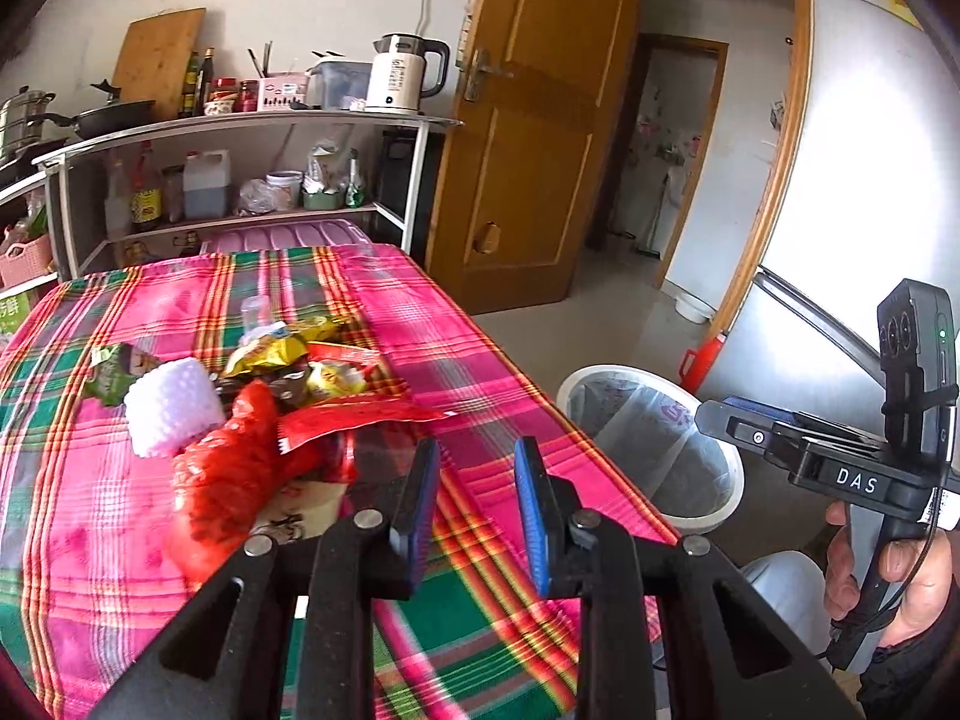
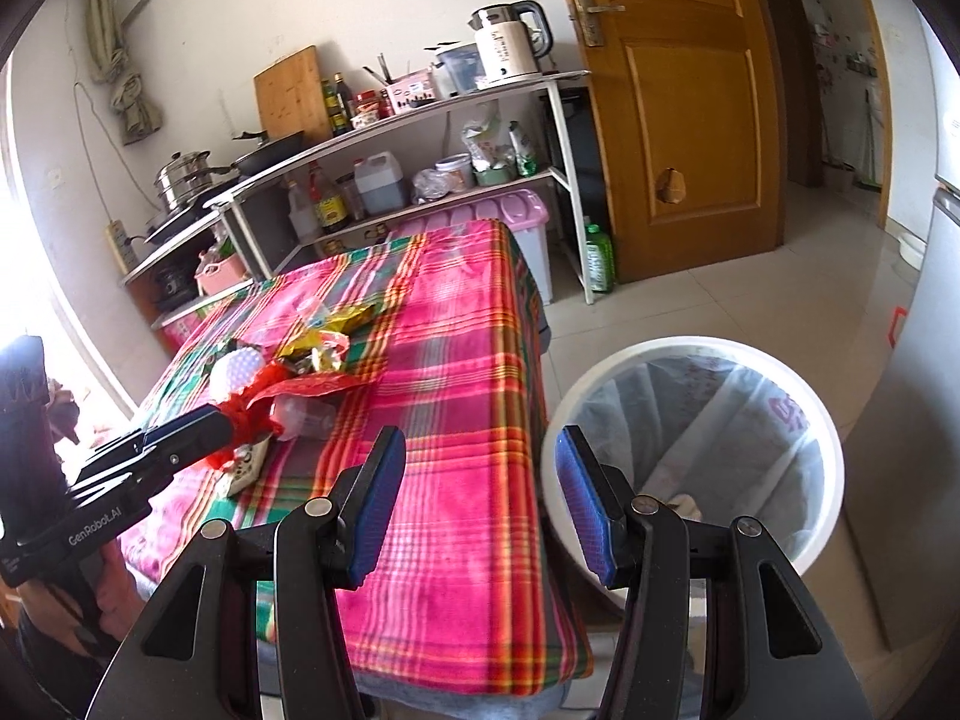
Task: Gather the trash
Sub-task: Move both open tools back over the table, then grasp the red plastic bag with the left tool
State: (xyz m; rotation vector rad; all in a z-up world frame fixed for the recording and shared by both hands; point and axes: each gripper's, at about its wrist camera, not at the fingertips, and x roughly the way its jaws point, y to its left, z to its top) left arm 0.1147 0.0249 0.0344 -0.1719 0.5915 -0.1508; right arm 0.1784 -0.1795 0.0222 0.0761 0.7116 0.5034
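A heap of trash lies on the plaid-covered table (image 1: pixel 420 312): a crumpled red plastic bag (image 1: pixel 234 474), a red wrapper (image 1: pixel 360 414), gold and yellow wrappers (image 1: pixel 276 354), a white foam piece (image 1: pixel 171 411), a green wrapper (image 1: pixel 114 372) and a clear cup (image 1: pixel 258 312). My left gripper (image 1: pixel 477 486) is open and empty, just right of the red bag. My right gripper (image 2: pixel 474 495) is open and empty, between the table edge and the white bin (image 2: pixel 696 456). In the right wrist view the left gripper (image 2: pixel 180 438) sits beside the red bag (image 2: pixel 252 414).
The lined white bin (image 1: pixel 654 450) stands on the floor right of the table. A shelf rack (image 1: pixel 240 180) with bottles, pans and a kettle (image 1: pixel 402 75) stands behind. A wooden door (image 1: pixel 540 120) is open; a fridge (image 1: pixel 840 210) stands at the right.
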